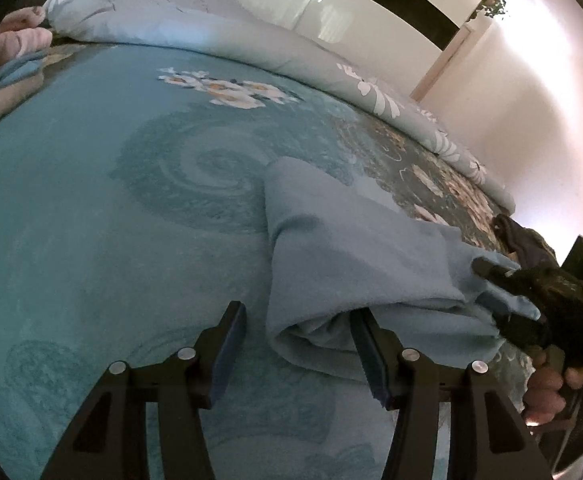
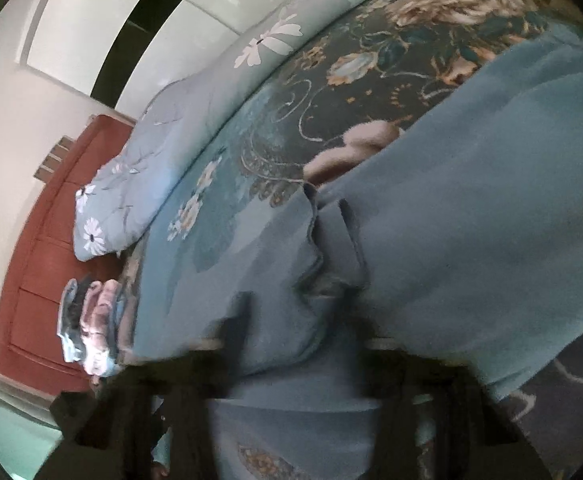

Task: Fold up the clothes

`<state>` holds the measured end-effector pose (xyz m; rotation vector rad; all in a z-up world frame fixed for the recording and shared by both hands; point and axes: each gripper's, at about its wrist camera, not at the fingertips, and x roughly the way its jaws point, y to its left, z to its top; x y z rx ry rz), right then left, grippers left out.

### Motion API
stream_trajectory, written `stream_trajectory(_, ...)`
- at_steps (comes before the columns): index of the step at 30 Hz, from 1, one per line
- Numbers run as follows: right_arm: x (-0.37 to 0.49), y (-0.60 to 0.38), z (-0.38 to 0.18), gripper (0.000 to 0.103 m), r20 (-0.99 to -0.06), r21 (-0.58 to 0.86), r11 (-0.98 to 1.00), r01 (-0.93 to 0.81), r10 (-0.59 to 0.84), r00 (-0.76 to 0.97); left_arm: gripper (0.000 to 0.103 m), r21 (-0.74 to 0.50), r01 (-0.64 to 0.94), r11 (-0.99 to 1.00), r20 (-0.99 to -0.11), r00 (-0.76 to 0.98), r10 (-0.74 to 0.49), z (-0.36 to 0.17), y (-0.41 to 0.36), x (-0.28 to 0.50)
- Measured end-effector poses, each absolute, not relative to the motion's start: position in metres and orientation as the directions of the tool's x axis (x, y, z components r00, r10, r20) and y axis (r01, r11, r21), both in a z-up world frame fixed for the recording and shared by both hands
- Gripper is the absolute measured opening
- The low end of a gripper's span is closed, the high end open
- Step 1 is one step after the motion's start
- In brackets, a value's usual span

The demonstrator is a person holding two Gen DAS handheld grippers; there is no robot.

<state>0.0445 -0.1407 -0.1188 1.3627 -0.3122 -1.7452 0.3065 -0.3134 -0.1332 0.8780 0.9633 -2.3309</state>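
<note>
The left gripper [image 1: 297, 340] sits nearest in its own view, its two black jaws with dark blue ribbed pads spread apart over the teal bedspread [image 1: 91, 208]; the left pad lies on bare bedspread, while the right pad lies against the rolled near end of a soft blue-grey garment [image 1: 351, 252], which is not pinched between them. That garment, of matte, fleece-like cloth, lies folded into a long thick band near the right edge of the bed, its layered end curling open towards the camera. At its right end the right gripper [image 1: 491, 292] reaches in, held by a gloved hand [image 1: 547, 384], its black jaws closing on a bunched corner of the cloth. In the right wrist view that gripper is blurred and dark, with the wavy hem of the garment [image 2: 471, 220] gathered between its jaws; the fingers look pressed onto the fabric. Beyond, the bedspread shows a plush surface with a pale swirl and clusters of white and beige flowers. A puffy quilt [image 1: 219, 32], pale blue with white daisies, lies heaped along the far edge of the bed. A small pile of pink and blue folded clothes [image 2: 91, 328] rests by one corner, before a reddish-brown wooden panel [image 2: 35, 280].
</note>
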Motion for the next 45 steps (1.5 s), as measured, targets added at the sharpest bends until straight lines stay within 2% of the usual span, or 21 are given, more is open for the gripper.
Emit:
stream_trajectory(3, 0.046, -0.143, -0.109, 0.008, -0.658, 0.635, -0.573, 0.518, -0.752, -0.025, 0.058, -0.472, 0.618, -0.629, -0.698, -0.698, -0.161, -0.134, -0.317, 0.309)
stream_trajectory(9, 0.048, -0.117, -0.073, 0.007, -0.595, 0.581, -0.529, 0.619, -0.795, -0.122, 0.058, -0.512, 0.615, -0.6, -0.683, -0.715, -0.15, -0.136, -0.32, 0.314)
stream_trajectory(16, 0.036, -0.105, -0.117, 0.007, -0.699, 0.567, -0.639, 0.519, -0.707, -0.107, 0.058, -0.485, 0.623, -0.614, -0.696, -0.7, -0.16, -0.135, -0.317, 0.313)
stream_trajectory(19, 0.033, -0.1, -0.125, 0.007, -0.704, 0.579, -0.658, 0.481, -0.701, -0.112, 0.058, -0.502, 0.619, -0.605, -0.691, -0.707, -0.15, -0.136, -0.318, 0.318)
stream_trajectory(25, 0.038, -0.094, -0.117, 0.007, -0.708, 0.542, -0.648, 0.536, -0.695, -0.124, 0.059, -0.511, 0.618, -0.598, -0.7, -0.703, -0.129, -0.13, -0.319, 0.323)
stream_trajectory(29, 0.02, -0.045, -0.103, 0.009, -0.688, 0.53, -0.708, 0.466, -0.681, -0.251, 0.059, -0.566, 0.596, -0.569, -0.663, -0.74, -0.115, -0.118, -0.324, 0.337)
stream_trajectory(32, 0.0, 0.0, -0.104, 0.029, -0.663, 0.583, -0.742, 0.331, -0.67, -0.334, 0.059, -0.611, 0.57, -0.55, -0.61, -0.781, -0.131, -0.102, -0.331, 0.34)
stream_trajectory(34, -0.009, 0.022, -0.11, 0.05, -0.647, 0.627, -0.738, 0.25, -0.672, -0.362, 0.062, -0.62, 0.528, -0.581, -0.582, -0.806, -0.111, -0.088, -0.331, 0.325)
stream_trajectory(36, -0.018, 0.044, -0.115, 0.063, -0.631, 0.667, -0.726, 0.168, -0.67, -0.39, 0.062, -0.616, 0.488, -0.618, -0.563, -0.822, -0.087, -0.077, -0.327, 0.309)
stream_trajectory(40, -0.033, 0.055, -0.13, 0.068, -0.562, 0.786, -0.617, 0.049, -0.744, -0.36, 0.063, -0.587, 0.435, -0.683, -0.582, -0.813, -0.018, -0.077, -0.312, 0.271)
stream_trajectory(45, -0.049, 0.047, -0.138, 0.069, -0.51, 0.84, -0.542, -0.021, -0.776, -0.372, 0.063, -0.569, 0.435, -0.697, -0.647, -0.761, 0.053, -0.103, -0.299, 0.245)
